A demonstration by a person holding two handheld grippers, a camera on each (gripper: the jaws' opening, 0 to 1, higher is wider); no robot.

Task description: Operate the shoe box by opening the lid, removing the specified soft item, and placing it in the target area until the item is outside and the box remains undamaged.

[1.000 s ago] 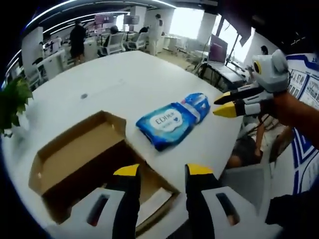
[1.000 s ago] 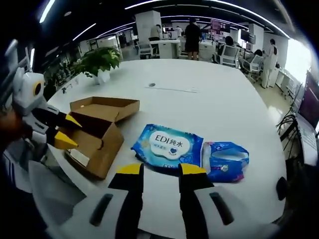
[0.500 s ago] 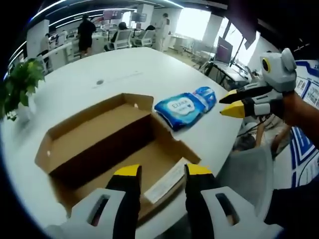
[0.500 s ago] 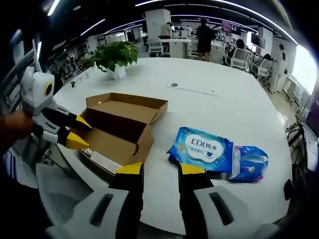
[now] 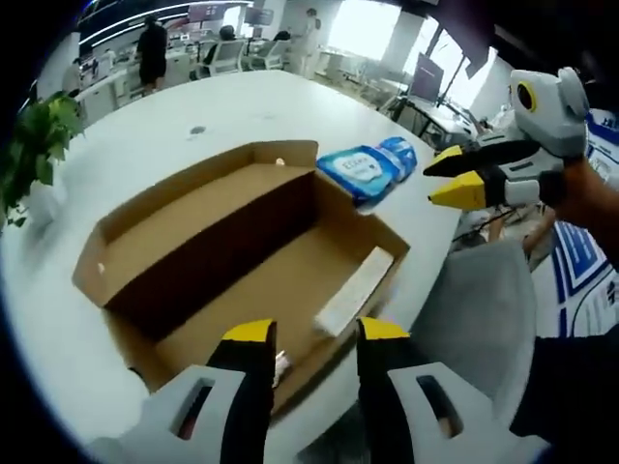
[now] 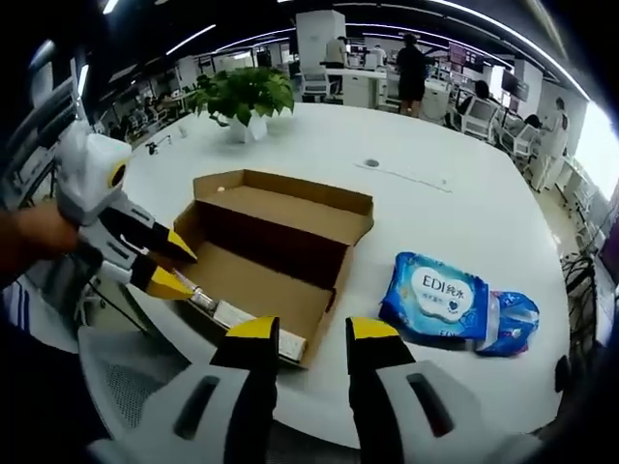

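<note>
- One cardboard shoe box [image 5: 242,261] lies open on the white table [image 5: 193,145], its lid folded back flat; a white paper strip [image 5: 353,290] rests inside near one end.
- One blue pack of wipes [image 6: 445,300], the soft item, lies on the table just beside the box, outside it.
- Two grippers: the left gripper [image 5: 308,333] and the right gripper [image 6: 302,329] both hold nothing, their jaws apart.
- The right gripper view shows one potted plant [image 6: 242,97] whole, beyond the box.
- The left gripper view shows a grey chair [image 5: 474,309] past the table edge.
</note>
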